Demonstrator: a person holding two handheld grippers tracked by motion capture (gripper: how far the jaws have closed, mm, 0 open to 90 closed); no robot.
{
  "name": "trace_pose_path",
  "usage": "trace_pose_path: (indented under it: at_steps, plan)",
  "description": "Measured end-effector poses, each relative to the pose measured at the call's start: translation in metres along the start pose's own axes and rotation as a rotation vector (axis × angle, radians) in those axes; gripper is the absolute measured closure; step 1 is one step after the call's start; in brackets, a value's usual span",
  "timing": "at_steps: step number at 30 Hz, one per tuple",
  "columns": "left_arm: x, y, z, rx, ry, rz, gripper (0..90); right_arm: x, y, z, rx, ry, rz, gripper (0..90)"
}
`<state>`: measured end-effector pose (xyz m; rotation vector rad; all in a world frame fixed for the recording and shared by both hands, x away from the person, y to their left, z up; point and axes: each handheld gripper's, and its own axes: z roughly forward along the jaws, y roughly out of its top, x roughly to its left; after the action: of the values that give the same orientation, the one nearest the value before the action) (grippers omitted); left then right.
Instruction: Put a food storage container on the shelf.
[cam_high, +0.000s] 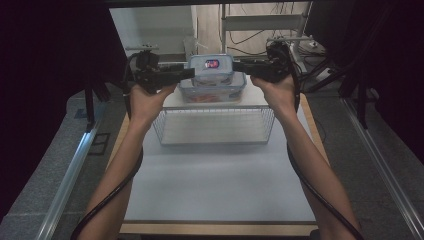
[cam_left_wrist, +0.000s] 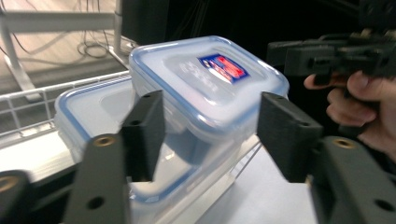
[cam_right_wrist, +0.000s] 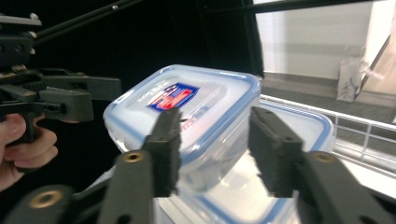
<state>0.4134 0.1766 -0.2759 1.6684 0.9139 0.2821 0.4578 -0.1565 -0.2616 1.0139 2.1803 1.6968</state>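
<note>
The left gripper comes in at nine o'clock of the small lidded container, its jaws spread around that end; the blur hides whether the pads press on the walls. This box sits stacked on a larger lidded container, which seems to rest at the wire basket's far edge at twelve o'clock on the table. At three o'clock the right gripper brackets the opposite end, jaws likewise parted. Judging from this, the two-handed grasp is being set. Lifting and placing the small box remains.
</note>
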Motion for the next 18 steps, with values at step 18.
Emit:
trace_pose_path:
  at_steps: [18]
  plan:
    - [-0.012,-0.015,0.019,0.098,0.059,0.126,88.3,0.016,-0.028,0.015,0.102,0.016,-0.088,89.6]
